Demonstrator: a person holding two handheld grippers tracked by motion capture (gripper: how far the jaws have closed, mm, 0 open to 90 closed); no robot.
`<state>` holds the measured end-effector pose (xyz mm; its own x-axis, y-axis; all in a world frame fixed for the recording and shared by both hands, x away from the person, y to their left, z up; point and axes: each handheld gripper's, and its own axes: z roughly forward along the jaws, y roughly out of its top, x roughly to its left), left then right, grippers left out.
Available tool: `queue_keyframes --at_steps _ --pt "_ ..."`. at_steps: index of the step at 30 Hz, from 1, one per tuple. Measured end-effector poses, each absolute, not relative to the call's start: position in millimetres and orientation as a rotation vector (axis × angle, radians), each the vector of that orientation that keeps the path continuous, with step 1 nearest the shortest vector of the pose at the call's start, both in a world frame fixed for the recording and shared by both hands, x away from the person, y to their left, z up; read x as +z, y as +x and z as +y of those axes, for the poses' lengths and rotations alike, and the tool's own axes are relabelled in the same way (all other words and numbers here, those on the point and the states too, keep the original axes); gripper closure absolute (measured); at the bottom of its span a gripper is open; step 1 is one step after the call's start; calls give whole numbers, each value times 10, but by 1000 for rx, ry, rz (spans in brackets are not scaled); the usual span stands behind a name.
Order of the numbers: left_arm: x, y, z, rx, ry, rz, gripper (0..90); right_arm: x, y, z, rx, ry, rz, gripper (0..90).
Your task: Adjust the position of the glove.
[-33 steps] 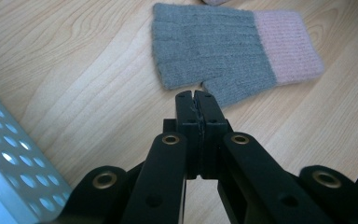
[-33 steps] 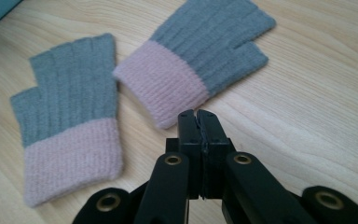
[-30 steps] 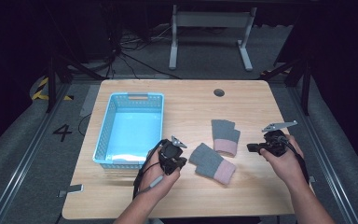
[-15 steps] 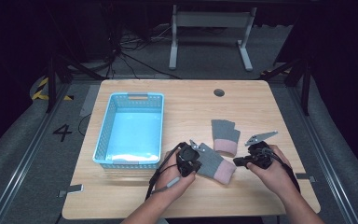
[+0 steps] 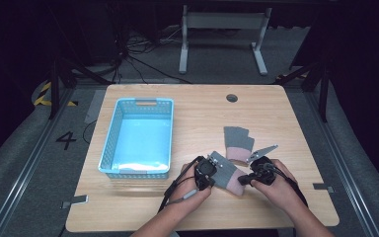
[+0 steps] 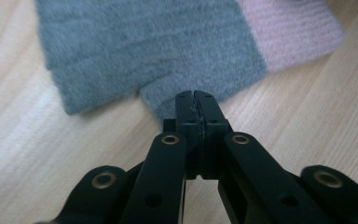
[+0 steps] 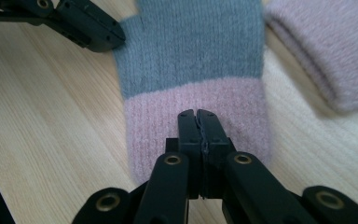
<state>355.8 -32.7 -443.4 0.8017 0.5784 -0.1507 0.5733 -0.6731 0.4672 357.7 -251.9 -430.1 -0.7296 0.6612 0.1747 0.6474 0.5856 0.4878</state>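
Two grey knit gloves with pink cuffs are lying lower right of centre on the light wooden table (image 5: pixel 286 123). The nearer glove (image 5: pixel 227 175) is running diagonally, cuff pointing lower right. The left gripper (image 5: pixel 211 170) is pinching its grey thumb, jaws closed; the right gripper (image 5: pixel 243 180) is clamping its cuff. The farther glove (image 5: pixel 238 140) is sitting just beyond, fingers pointing up-frame, cuff partly hidden. A light blue plastic basket (image 5: pixel 109 143) is sitting left.

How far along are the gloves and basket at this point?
Done: nothing, the basket holds no glove. In hand: both grippers are at the near glove, the left gripper shut at its grey thumb edge, the right gripper shut over its pink cuff; whether either pinches fabric is unclear. Left: the far glove lies untouched.
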Motion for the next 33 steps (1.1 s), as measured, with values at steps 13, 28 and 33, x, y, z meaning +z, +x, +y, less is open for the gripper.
queue_keyframes --at_steps 13,28,33 --pt "-4332 3594 -297 49 2382 863 892 -4290 3615 -2546 813 1133 2804 898" --pt "-4400 3497 -402 9 2491 808 900 -4296 3634 -2593 824 1162 2798 899" --pt "-4399 3399 -467 -81 2501 776 900 -4295 3659 -2624 819 1166 2794 899"
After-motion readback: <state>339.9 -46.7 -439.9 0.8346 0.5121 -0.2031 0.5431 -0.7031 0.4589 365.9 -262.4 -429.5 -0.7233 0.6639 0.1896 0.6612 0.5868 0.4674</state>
